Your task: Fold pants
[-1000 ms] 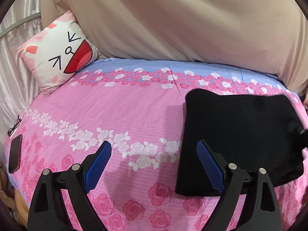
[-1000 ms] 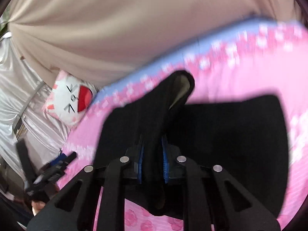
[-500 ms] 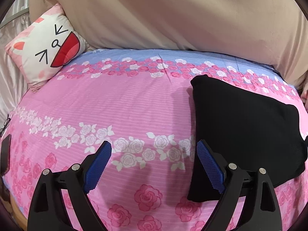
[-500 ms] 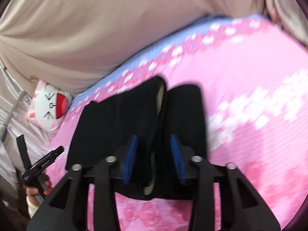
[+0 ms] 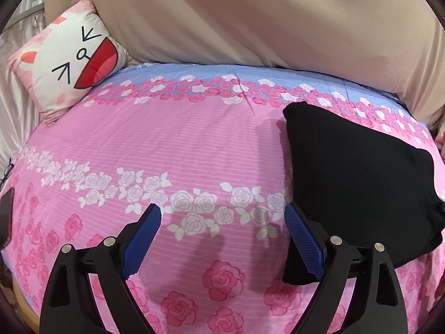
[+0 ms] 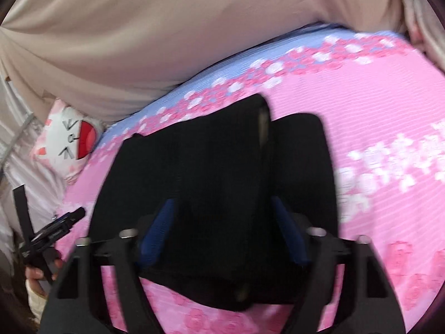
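Lowered since a second earlier, the right gripper (image 6: 222, 239) had brought its pinched fold down onto the black pants (image 5: 361, 183); its jaws, loose around the cloth, were closing again. That left the pants folded flat on the bed (image 5: 172, 144). The left gripper (image 5: 222, 239) hovered beside them, jaws wide and empty, probably ready to square an edge.

The black pants (image 5: 358, 183) lie folded into a thick, roughly square stack on the pink rose-print bed (image 5: 172, 144) (near its blue-striped far edge), one raised fold on top.
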`<state>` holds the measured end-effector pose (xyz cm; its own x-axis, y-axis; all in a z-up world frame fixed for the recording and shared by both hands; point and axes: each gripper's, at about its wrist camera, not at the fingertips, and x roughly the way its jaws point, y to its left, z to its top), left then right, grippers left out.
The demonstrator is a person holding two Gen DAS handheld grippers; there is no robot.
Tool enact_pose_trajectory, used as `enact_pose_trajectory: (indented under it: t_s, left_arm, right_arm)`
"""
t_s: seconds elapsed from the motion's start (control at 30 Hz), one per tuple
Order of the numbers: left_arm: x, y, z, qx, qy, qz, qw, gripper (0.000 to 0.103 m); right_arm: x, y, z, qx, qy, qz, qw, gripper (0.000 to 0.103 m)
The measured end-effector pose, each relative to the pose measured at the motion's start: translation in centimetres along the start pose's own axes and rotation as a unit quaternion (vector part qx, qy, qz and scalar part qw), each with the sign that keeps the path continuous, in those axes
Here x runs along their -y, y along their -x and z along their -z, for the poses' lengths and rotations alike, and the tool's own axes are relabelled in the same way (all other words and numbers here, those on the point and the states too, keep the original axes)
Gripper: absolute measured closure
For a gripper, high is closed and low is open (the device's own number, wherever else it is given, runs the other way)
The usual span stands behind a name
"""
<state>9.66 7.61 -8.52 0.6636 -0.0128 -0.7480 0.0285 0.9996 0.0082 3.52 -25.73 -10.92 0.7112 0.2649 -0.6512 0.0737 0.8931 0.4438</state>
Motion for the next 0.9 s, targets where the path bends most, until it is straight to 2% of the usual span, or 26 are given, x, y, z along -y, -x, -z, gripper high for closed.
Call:
enact_pose_trajectory:
  t_s: [0.03, 0.13, 0.23, 0.27, 0.3, 0.37, 0.43, 0.47, 0.53, 0.63, 0.73, 0.77, 0.83, 0.9]
  left_arm:
    - [0.2, 0.1, 0.1, 0.000, -0.002, 0.001, 1.0000, 0.015]
    - [1.0, 0.7, 0.3, 0.003, -0.017, 0.008, 0.9998, 0.015]
    - [1.9, 1.3, 0.5, 0.011, -0.026, 0.022, 0.9994, 0.015]
    - [2.2, 1.2, 0.6, 0.009, -0.029, 0.024, 0.9993, 0.015]
    - [2.7, 0.9, 0.7, 0.006, -0.032, 0.028, 0.9991, 0.015]
    - [3.4, 0.3, 0.9, -0.006, -0.039, 0.032, 0.9987, 0.015]
    - [4.0, 0.2, 1.1, -0.005, -0.048, 0.033, 0.9983, 0.015]
    - [4.1, 0.3, 1.2, -0.004, -0.052, 0.032, 0.9981, 0.015]
    - [4.2, 0.0, 1.5, -0.001, -0.058, 0.031, 0.9978, 0.015]
    - [4.2, -0.9, 1.9, -0.014, -0.052, 0.037, 0.9979, 0.015]
    - [4.4, -1.5, 2.6, -0.016, -0.056, 0.033, 0.9978, 0.014]
    - [4.5, -1.6, 2.8, -0.015, -0.059, 0.030, 0.9977, 0.014]
    - [4.6, -1.8, 3.1, -0.012, -0.064, 0.027, 0.9975, 0.013]
    - [4.4, -2.1, 3.2, -0.014, -0.055, 0.032, 0.9979, 0.011]
  right_arm:
    - [-0.1, 0.2, -0.1, 0.001, 0.007, 0.006, 1.000, 0.083]
    - [0.4, 2.2, -0.8, 0.023, -0.009, -0.007, 1.000, 0.090]
    - [1.3, 3.0, -0.8, 0.027, 0.004, 0.041, 0.999, 0.090]
    - [2.0, 2.0, -0.5, 0.005, -0.001, 0.041, 0.999, 0.090]
    - [2.7, 1.1, -0.2, -0.010, -0.008, 0.033, 0.999, 0.085]
    - [3.0, 2.0, -0.2, 0.007, -0.026, 0.028, 0.999, 0.081]
    - [2.0, 4.6, -1.1, 0.056, -0.023, 0.070, 0.996, 0.079]
    - [0.9, 5.6, -1.9, 0.071, -0.009, 0.071, 0.995, 0.079]
    - [-2.2, 6.1, -3.8, 0.067, 0.025, 0.030, 0.997, 0.079]
    - [-7.4, 4.3, -6.0, 0.032, 0.081, -0.028, 0.996, 0.079]
    - [-13.6, -0.6, -7.3, -0.021, 0.136, -0.081, 0.987, 0.079]
    - [-16.0, -3.7, -7.4, -0.053, 0.151, -0.100, 0.982, 0.079]
    - [-18.0, -7.7, -7.1, -0.096, 0.157, -0.118, 0.976, 0.079]
    - [-19.7, -13.5, -6.9, -0.144, 0.162, -0.105, 0.971, 0.079]
